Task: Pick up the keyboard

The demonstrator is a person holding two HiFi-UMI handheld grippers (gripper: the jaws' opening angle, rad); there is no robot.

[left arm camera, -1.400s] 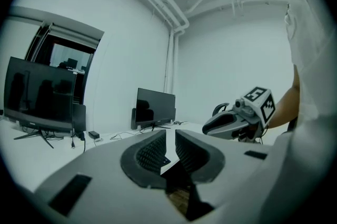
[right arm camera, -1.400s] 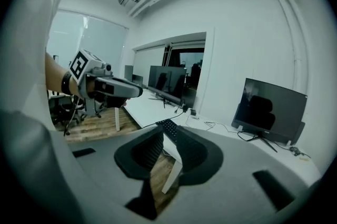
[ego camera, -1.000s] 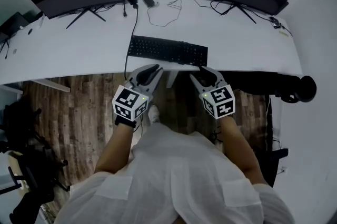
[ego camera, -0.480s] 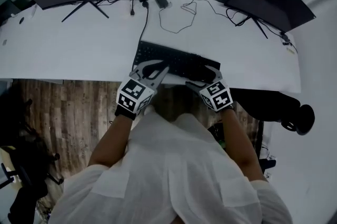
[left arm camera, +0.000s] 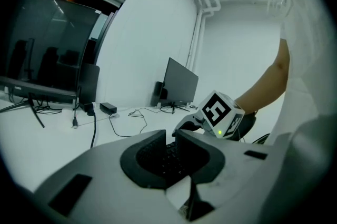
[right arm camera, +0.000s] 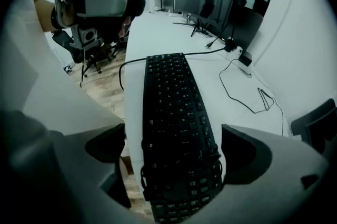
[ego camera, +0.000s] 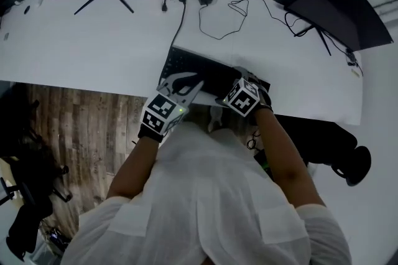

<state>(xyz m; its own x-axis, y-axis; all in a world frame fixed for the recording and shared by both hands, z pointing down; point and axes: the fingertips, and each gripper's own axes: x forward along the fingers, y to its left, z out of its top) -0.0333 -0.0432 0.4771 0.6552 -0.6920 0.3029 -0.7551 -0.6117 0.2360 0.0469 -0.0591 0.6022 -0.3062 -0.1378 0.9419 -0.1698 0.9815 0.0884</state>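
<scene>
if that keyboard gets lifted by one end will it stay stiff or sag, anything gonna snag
Probably stiff: the keyboard looks like a long rigid slab, so it should tilt rather than sag. Its cable runs back across the desk, so it may tug. Near the desk's edge, a push could slide it off.

White short-sleeved shirt [ego camera: 205, 195] — grey left claw [left arm camera: 169, 139], right claw [right arm camera: 176, 157], black-white marker cubes [ego camera: 163, 113].
</scene>
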